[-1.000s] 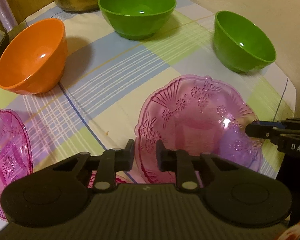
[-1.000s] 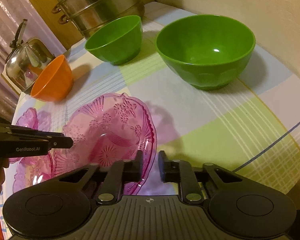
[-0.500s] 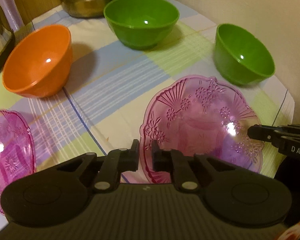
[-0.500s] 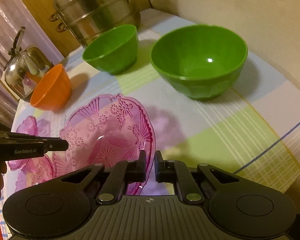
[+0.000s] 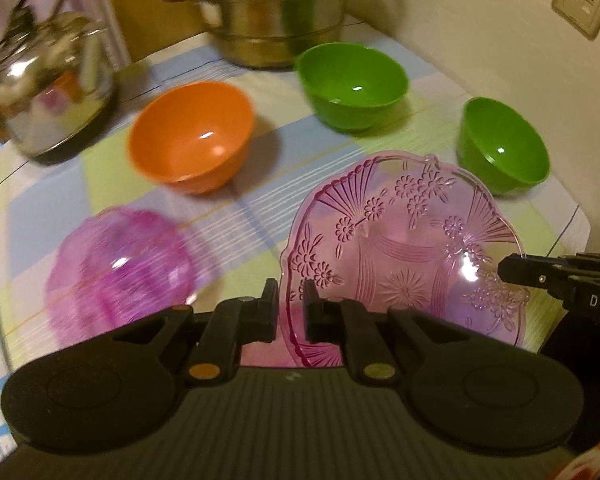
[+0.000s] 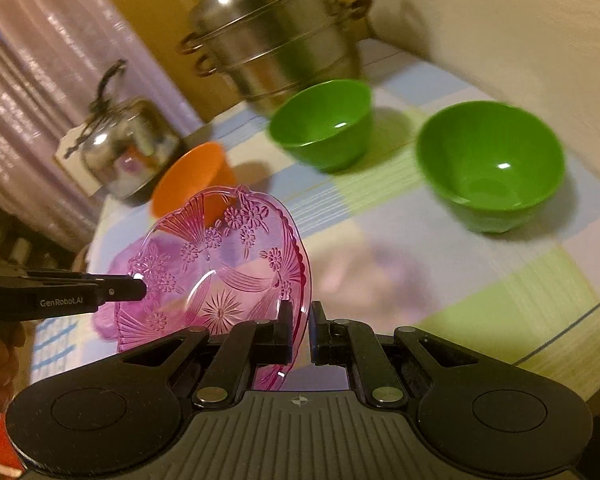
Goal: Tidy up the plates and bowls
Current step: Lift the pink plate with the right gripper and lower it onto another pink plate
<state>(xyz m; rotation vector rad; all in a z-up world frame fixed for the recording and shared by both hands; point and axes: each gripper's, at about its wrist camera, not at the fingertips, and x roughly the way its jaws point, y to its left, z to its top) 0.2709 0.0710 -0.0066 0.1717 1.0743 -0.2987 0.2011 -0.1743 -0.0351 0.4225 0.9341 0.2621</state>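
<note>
A pink patterned glass plate (image 5: 404, 256) is held off the table by both grippers. My left gripper (image 5: 290, 314) is shut on its left rim, and my right gripper (image 6: 300, 330) is shut on its right rim; the plate (image 6: 220, 276) tilts in the right wrist view. The right gripper's tip (image 5: 540, 276) shows in the left wrist view, the left gripper's tip (image 6: 112, 292) in the right wrist view. A second pink plate (image 5: 120, 268) lies on the table at the left. An orange bowl (image 5: 192, 136) and two green bowls (image 5: 352, 84) (image 5: 504, 144) stand behind.
A steel steamer pot (image 5: 272, 12) stands at the back and a steel kettle (image 5: 48, 80) at the back left. The checked tablecloth (image 5: 268, 200) covers the table, whose edge is close on the right. A wall runs behind and to the right.
Both grippers have closed on the pink plate's rim and raised it off the table. The views have pulled up and back, so the pot and kettle now show.
</note>
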